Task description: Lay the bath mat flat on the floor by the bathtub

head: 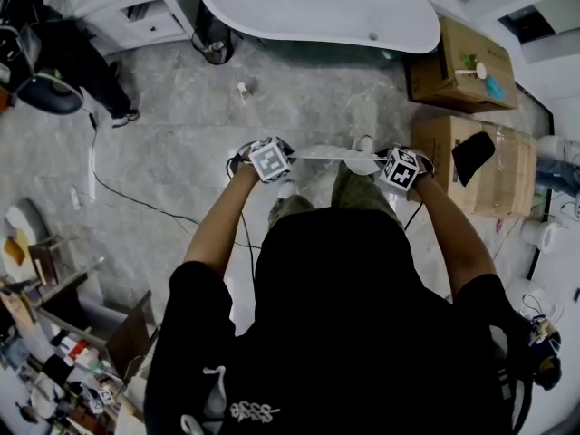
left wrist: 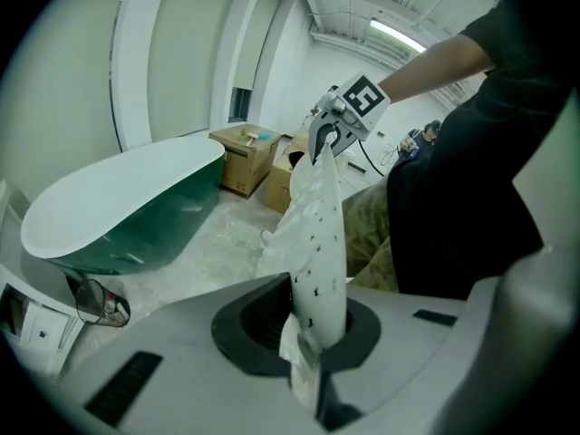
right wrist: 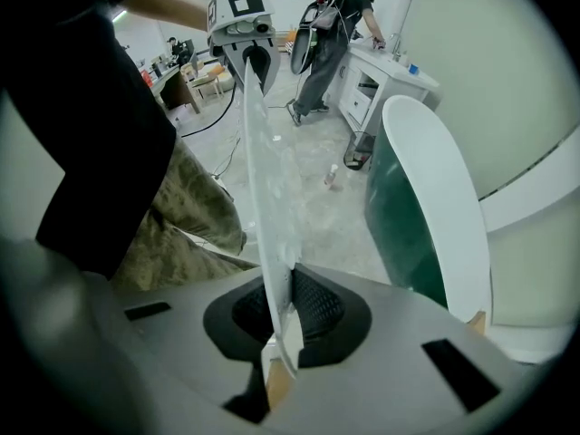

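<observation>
The bathtub (head: 317, 7) is cut off by the head view's top edge. The small object (head: 242, 89) near it cannot be identified.

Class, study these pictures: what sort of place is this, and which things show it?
Probably a bathroom mock-up inside a workshop or lab: a freestanding bathtub and white cabinet stand on a stone-look floor, yet cardboard boxes sit beside it and a cluttered desk is nearby.

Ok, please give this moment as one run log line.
left gripper: shut on bath mat | right gripper: shut on bath mat | bath mat: stretched between them, not yet laid | bathtub: ahead
</observation>
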Tool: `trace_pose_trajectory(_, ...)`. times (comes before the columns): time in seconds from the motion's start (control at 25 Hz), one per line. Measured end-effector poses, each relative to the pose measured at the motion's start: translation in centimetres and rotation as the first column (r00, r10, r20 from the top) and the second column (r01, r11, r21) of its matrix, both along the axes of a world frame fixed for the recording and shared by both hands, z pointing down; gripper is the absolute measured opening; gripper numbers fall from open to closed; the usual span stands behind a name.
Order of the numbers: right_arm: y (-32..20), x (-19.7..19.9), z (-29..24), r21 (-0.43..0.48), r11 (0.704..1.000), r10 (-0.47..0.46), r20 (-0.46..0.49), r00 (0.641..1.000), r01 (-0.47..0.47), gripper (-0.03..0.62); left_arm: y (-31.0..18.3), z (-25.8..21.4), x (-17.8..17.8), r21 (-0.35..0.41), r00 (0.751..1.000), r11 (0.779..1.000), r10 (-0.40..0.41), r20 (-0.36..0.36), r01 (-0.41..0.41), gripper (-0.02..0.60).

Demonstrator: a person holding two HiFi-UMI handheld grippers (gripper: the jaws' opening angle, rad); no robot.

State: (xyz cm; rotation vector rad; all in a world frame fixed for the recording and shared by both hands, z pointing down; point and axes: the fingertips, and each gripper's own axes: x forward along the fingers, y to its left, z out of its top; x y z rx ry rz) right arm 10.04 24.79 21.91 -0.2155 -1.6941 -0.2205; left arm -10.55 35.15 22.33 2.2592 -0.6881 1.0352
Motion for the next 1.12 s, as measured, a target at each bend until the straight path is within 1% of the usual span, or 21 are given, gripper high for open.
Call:
trace_pose_trajectory(0.2,-2.3,-0.1,1.1,-0.034,0.999,0.0,0.031,1.0,0.002,0.028,-1.7,0.4,0.0,-0.028,0.999,0.999,-0.026,0.037,0.027,0.026)
trace_pose_trajectory(0.32,-5.3,-0.2,1.5,-0.049,0.999,-0.009,0.05,0.999,0.012,0.028,-4.3,0.5,-0.1,-0.036,0.998,0.999,-0.031,0.06,0.033,0.026)
trace_pose_trajectory(0.44,-8.4,0.4,1.5,-0.064,0.998,-0.006,0.059,0.998,0.01,0.028,-6.9,0.3,1.0,-0.047,0.998,0.999,-0.015,0.062,0.018,0.026)
trace_pose_trajectory(0.64,-13.8,2.4,1.6,-0.087,0.996,0.031,0.089,0.996,-0.023,0.028,-12.4,0.5,2.7,-0.058,0.994,0.998,0.034,0.108,-0.028,0.026)
trace_pose_trajectory(0.76,-16.5,4.4,1.8,-0.094,0.995,0.05,0.101,0.994,-0.04,0.028,-15.7,0.7,4.2,-0.071,0.991,0.997,0.038,0.126,-0.029,0.026)
trace_pose_trajectory(0.92,-19.4,6.6,2.3,-0.102,0.994,0.056,0.114,0.992,-0.045,0.028,-19.4,1.2,6.0,-0.065,0.987,0.997,0.041,0.152,-0.031,0.026)
trace_pose_trajectory(1.12,-22.5,8.7,3.0,-0.126,0.992,0.045,0.135,0.99,-0.028,0.028,-22.3,2.3,7.8,-0.098,0.984,0.995,0.035,0.174,-0.018,0.026)
